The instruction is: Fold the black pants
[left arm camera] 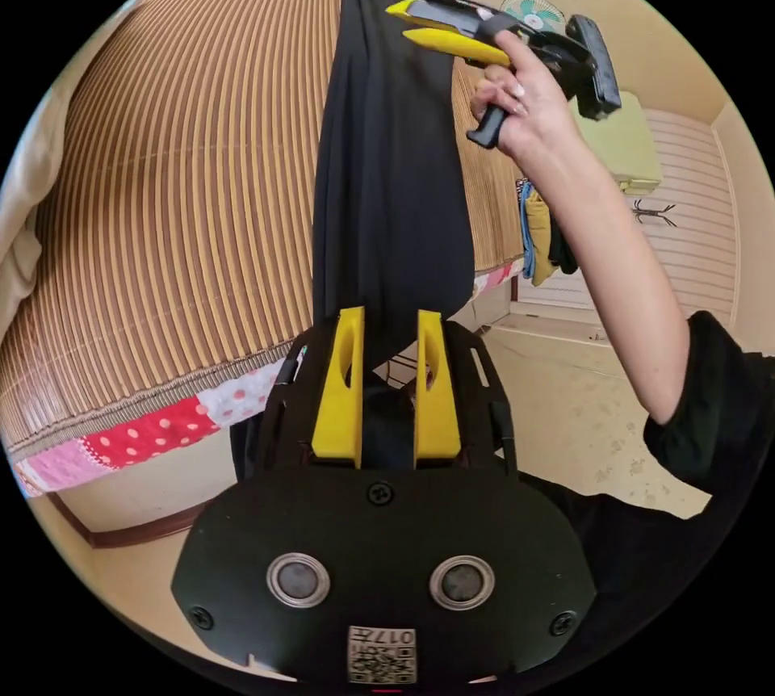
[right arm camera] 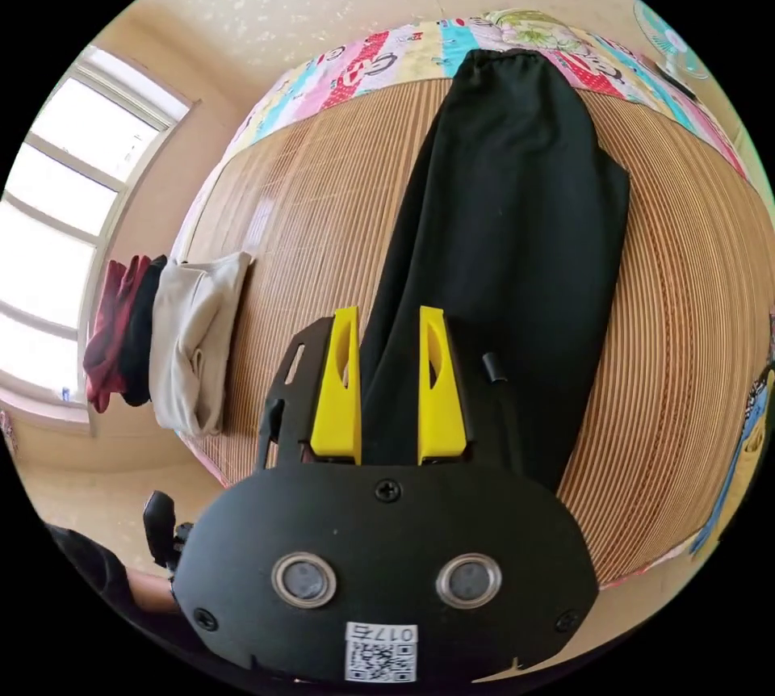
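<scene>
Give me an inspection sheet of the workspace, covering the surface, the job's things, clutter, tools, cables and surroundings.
Surface: striped bamboo mat on a bed, over a patchwork quilt.
Job's things: black pants lie lengthwise on the mat, one end hanging over the bed edge.
Clutter: beige garment and red and dark clothes folded at the mat's edge by the window.
Tools: left tool has pants fabric between its jaws at the bed edge, grip uncertain; right tool, held in a hand, is over the pants' far end.
Cables: nothing seen.
Surroundings: window, fan, clothes hanging by a wall.
</scene>
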`<state>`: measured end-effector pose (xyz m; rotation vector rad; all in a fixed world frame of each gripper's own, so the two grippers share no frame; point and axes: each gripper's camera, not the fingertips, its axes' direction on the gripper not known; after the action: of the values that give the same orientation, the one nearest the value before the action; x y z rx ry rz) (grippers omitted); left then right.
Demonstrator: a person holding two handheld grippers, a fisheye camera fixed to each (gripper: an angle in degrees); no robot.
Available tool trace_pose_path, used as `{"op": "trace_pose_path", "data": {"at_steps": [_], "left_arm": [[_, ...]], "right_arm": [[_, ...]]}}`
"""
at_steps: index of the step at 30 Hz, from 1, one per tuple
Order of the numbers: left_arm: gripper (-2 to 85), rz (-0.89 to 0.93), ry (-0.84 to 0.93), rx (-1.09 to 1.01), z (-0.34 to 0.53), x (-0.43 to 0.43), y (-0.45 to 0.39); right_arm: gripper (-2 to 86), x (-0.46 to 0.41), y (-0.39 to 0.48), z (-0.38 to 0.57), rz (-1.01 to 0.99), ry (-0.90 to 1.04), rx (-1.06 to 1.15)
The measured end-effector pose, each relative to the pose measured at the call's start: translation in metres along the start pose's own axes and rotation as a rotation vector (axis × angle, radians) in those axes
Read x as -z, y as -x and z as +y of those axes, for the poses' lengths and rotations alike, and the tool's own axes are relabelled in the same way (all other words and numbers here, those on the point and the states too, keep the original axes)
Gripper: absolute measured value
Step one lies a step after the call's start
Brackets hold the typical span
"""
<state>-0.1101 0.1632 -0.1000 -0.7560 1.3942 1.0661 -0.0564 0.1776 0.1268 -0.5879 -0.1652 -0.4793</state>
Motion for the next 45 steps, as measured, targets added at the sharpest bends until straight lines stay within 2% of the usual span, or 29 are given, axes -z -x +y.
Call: {"op": "trace_pose_path", "data": {"at_steps": [2,7,10,12,15,16,17,19,23,26,28,31,32,34,40,42,45], "left_arm": [[2.2,-0.067,0.006,0.043,0.005,-0.014,-0.005],[-0.4,0.041,0.011,0.092,0.015,-0.01,-0.008],[-0.7,0.143,-0.031,0.056,0.03,0.013,-0.015],[-0.8,0.173,-0.064,0.041,0.043,0.026,-0.018],[-0.5,0.142,-0.05,0.094,0.054,0.032,-0.008],[-0.3,0.109,-0.018,0.141,0.056,0.028,0.0],[0.1,0.078,-0.003,0.197,0.058,0.027,0.007],[1.9,0.107,-0.048,0.203,0.064,0.035,0.012],[6.7,0.179,-0.115,0.175,0.065,0.046,0.009],[9.9,0.212,-0.157,0.105,0.044,0.05,-0.003],[11.9,0.197,-0.144,0.092,0.018,0.045,-0.007],[11.3,0.108,-0.177,0.104,-0.027,0.039,-0.002],[10.7,0.138,-0.188,0.098,-0.045,0.038,0.004],[9.1,0.195,-0.147,0.108,-0.07,0.035,0.016],[5.1,0.365,0.11,0.112,-0.111,0.014,0.031],[4.8,0.426,0.146,0.126,-0.107,0.017,0.033],[4.5,0.579,0.074,-0.058,-0.081,0.054,0.009]], "right_arm": [[5.3,-0.03,-0.009,-0.011,0.08,0.112,-0.107],[3.0,0.036,-0.002,0.022,0.016,-0.143,-0.166],[3.0,0.055,0.011,0.028,-0.026,-0.207,-0.138],[3.3,0.044,0.013,0.022,-0.084,-0.182,-0.12],[4.3,-0.007,-0.001,0.021,-0.06,-0.015,-0.109],[4.8,-0.01,-0.015,0.027,-0.109,0.026,-0.161],[5.8,0.007,-0.027,0.042,-0.205,-0.026,-0.152],[7.0,0.041,-0.043,0.072,-0.26,-0.111,-0.118],[8.1,0.102,-0.1,0.157,-0.095,-0.162,-0.196],[9.4,0.112,-0.158,0.188,-0.104,-0.082,-0.256],[9.9,0.105,-0.2,0.194,-0.236,-0.036,-0.311],[10.6,0.069,-0.27,0.195,-0.657,0.032,-0.399],[11.0,0.054,-0.287,0.19,-0.796,0.071,-0.404],[11.6,0.042,-0.299,0.177,-0.909,0.1,-0.364],[6.2,0.018,-0.284,0.143,-0.953,0.326,-0.25],[3.9,0.034,-0.285,0.151,-0.978,0.267,-0.241],[1.9,0.09,-0.279,0.177,-1.104,0.118,-0.18]]}}
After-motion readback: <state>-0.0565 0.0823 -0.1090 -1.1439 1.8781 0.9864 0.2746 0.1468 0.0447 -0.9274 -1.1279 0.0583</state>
